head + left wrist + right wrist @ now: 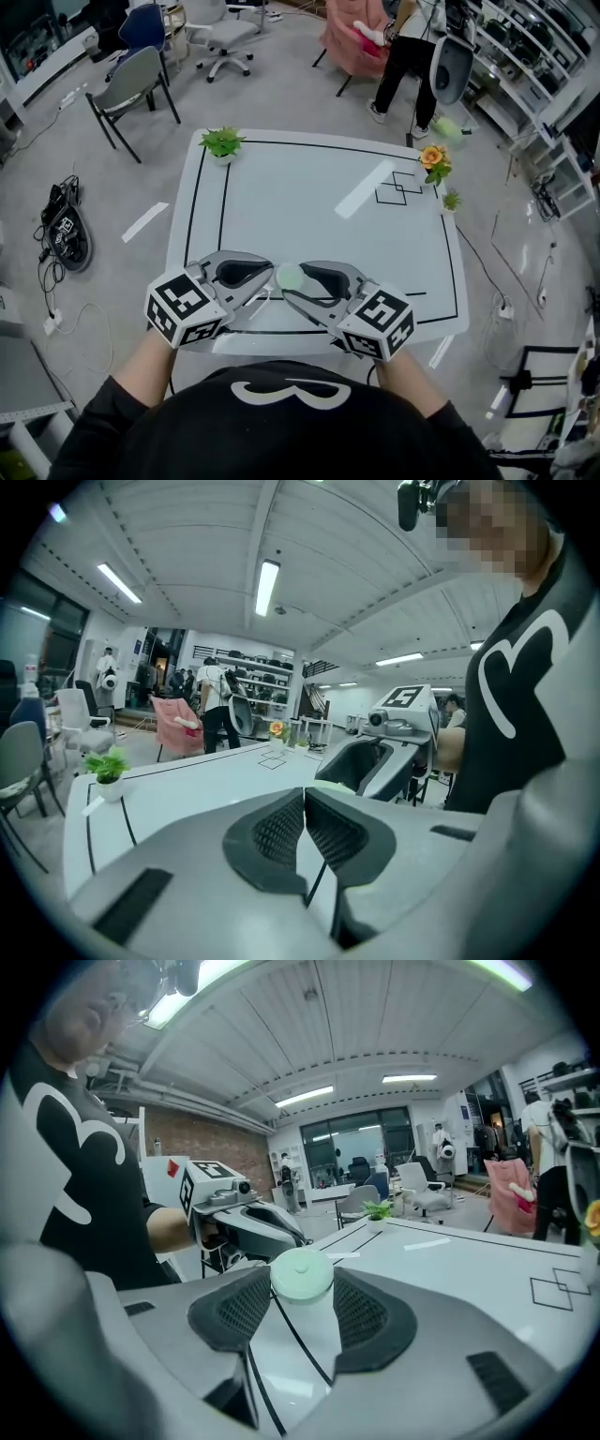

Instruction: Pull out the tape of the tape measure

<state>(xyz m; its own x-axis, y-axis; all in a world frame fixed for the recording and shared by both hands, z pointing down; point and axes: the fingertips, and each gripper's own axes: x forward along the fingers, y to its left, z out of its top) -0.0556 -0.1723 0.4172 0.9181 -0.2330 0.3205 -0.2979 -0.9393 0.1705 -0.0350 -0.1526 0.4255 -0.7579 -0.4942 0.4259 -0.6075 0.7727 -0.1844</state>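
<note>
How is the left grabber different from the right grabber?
The left gripper has its jaws pressed together, with nothing visible between them; the right gripper has its jaws apart, clamped on the round pale green tape measure. In the head view the left gripper reaches in from the left and the right gripper from the right, tips nearly meeting. Both are grey and held over the near edge of the white table.
</note>
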